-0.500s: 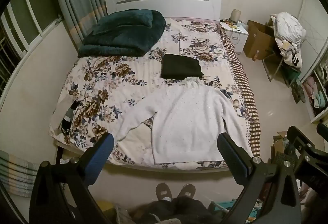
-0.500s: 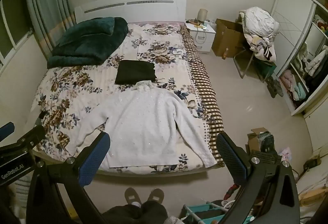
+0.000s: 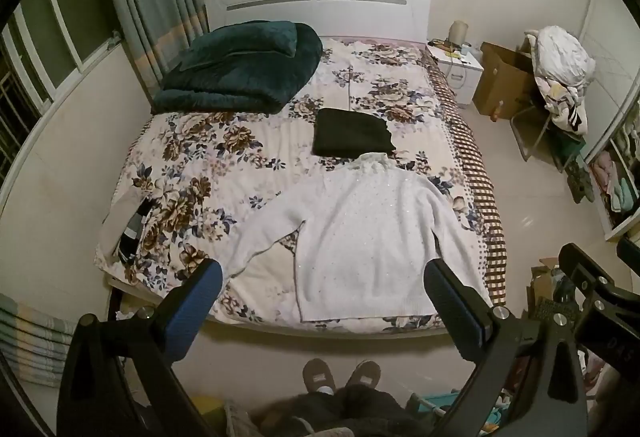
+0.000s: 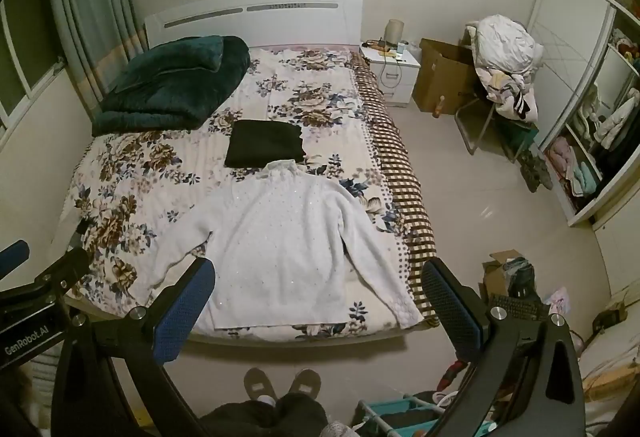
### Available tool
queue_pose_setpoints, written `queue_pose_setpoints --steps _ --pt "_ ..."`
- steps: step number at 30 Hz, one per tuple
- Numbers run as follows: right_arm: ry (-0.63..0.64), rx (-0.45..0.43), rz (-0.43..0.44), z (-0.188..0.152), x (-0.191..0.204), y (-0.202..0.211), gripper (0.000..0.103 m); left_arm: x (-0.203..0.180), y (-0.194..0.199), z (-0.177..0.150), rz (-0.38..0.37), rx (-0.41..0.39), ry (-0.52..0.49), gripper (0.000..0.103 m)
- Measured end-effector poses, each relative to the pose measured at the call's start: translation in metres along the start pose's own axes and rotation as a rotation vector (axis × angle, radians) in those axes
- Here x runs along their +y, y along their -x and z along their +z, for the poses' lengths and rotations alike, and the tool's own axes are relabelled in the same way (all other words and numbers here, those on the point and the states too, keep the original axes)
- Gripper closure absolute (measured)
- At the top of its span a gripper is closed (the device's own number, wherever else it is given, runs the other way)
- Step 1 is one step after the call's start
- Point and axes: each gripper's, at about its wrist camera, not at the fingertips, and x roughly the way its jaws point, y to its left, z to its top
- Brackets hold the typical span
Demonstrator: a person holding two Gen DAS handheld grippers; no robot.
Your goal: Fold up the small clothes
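- Left gripper (image 3: 322,301): jaws spread wide, nothing between them, held above the foot of the bed (image 3: 192,173).
- Right gripper (image 4: 318,297): likewise spread wide and empty.
- White sweater (image 3: 360,233): flat on the floral bedspread ahead of both grippers, sleeves angled outward, collar at the far end.
- Folded black garment (image 3: 352,133): just beyond the collar, touching it.
- Dark green blanket (image 3: 240,65): far left, by the headboard.

White sweater (image 3: 372,241) lies flat on floral bed (image 3: 200,173).

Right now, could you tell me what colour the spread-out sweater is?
White sweater, clearest in the right wrist view.
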Motion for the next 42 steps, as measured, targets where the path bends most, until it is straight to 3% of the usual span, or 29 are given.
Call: queue_pose_setpoints --steps 42 --pt "0.000 -0.014 0.000 0.002 -0.002 0.000 0.000 0.001 0.011 0.022 -0.010 -0.017 0.012 0.000"
